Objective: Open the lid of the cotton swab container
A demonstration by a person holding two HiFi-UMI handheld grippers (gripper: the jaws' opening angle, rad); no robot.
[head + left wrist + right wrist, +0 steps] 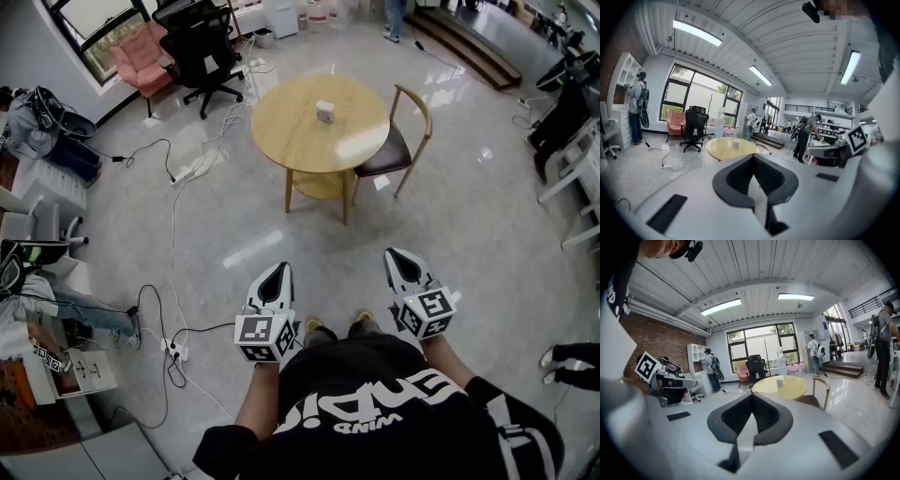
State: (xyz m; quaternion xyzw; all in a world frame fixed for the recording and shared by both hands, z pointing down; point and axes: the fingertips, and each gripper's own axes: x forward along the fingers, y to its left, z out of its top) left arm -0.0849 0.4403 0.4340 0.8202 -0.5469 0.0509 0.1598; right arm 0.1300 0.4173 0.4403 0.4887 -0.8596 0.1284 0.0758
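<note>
A round desk (pixel 281 141) stands well ahead of the person, whose left hand-held gripper (pixel 278 272) and right hand-held gripper (pixel 400 256) are both closed on nothing. At the desk's middle sits the small container (pixel 325 111). It is probably light, rigid plastic, best steadied by its body while the lid's edge is lifted. Its contents cannot be made out.
</note>
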